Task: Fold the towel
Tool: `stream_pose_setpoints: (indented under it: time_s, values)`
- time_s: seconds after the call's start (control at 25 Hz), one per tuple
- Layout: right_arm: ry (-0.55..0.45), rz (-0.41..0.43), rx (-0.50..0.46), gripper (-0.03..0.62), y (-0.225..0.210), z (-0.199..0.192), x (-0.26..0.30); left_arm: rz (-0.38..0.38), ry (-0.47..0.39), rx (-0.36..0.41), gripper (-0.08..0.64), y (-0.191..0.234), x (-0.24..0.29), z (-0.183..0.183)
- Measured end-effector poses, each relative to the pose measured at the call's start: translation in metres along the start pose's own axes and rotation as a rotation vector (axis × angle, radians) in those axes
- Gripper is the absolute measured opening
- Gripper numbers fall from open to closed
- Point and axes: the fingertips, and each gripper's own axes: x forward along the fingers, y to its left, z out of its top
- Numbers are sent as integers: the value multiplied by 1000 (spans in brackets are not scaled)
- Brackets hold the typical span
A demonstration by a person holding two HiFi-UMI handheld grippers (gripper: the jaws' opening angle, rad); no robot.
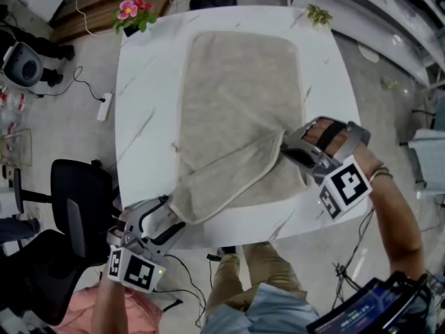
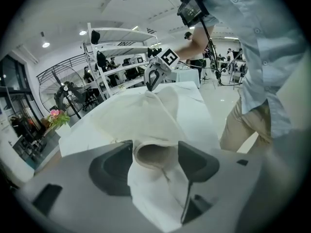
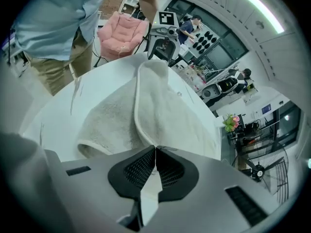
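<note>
Beige towel lies along the white marbled surface, its near end lifted. Right gripper has its fingers pinched shut on the hem at the near right corner. Left gripper sits at the near left corner, fingers wide, the rolled towel corner between them. Black-and-white square markers cover each gripper's cube. Pink flowers stand at the far left corner.

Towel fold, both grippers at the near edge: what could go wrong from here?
1. The left gripper stands open around its corner of the towel; lifting now would likely raise only the right side and skew the fold.
2. The right gripper is shut on just the thin hem; it may slip out.
</note>
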Motion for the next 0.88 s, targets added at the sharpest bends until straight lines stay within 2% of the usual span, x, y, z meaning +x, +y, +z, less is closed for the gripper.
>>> stream_pose_setpoints:
  time_s: [0.08, 0.16, 0.24, 0.32, 0.4, 0.48, 0.56, 0.72, 0.88]
  values:
    - [7, 6, -18, 65, -1, 2, 2, -3, 9, 14, 296, -1, -3, -3]
    - [25, 22, -56, 147, 0, 0, 3, 2, 4, 10, 296, -1, -5, -1]
    - [45, 44, -105, 192, 3, -3, 4, 1, -3, 6, 296, -2, -4, 0]
    - [51, 58, -141, 204, 5, -3, 9, 4, 3, 14, 296, 0, -4, 3]
    - [38, 64, -158, 196, 6, 0, 17, 4, -5, 8, 296, -1, -2, 2]
    - [13, 64, -152, 104, 7, 3, 23, 4, -9, 9, 296, -2, 0, 2]
    - [-24, 60, -92, 32, 3, 5, 22, 4, -10, 18, 296, -2, 4, 3]
    - [-101, 57, 93, 31, -14, 9, 8, 11, -18, 35, 285, 0, 12, 2]
    - [-145, 62, 182, 31, -20, 12, 3, 46, -14, 80, 270, 2, 16, 4]
